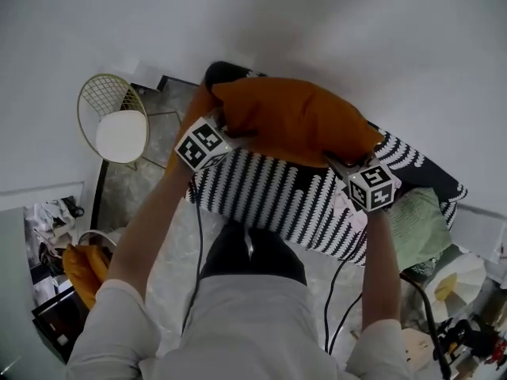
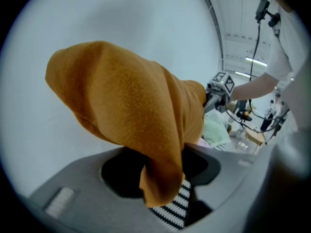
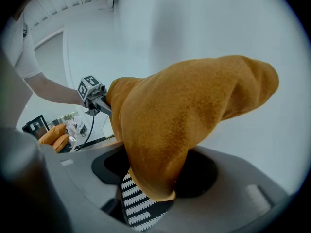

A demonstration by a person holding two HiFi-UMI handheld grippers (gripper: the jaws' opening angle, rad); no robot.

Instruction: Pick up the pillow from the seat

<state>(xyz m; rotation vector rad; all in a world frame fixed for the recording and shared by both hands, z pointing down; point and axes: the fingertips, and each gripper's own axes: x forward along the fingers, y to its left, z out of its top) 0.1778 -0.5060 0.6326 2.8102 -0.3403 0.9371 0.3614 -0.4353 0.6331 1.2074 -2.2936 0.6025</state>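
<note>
Head view: holds the soft orange fabric pillow (image 1: pixel 293 121) raised over the far edge of the black-and-white striped seat (image 1: pixel 269 196), long axis running crosswise from the left gripper (image 1: pixel 228 133) at one end to the right gripper (image 1: pixel 339 163) at the other, neither nearer. Pinches a bunched fold of orange cloth in each pair of half-closed jaws, plain in both gripper views. Likely calls for lifting both ends evenly, clear of the seat.

The seat (image 1: pixel 269 192) wears a black-and-white striped cover, and a crumpled green cloth (image 1: pixel 416 224) lies on its right end. Beside it, on the grey marbled floor (image 1: pixel 127 188), a gold wire chair (image 1: pixel 115 121) stands and dark cables (image 1: pixel 337 291) trail.
</note>
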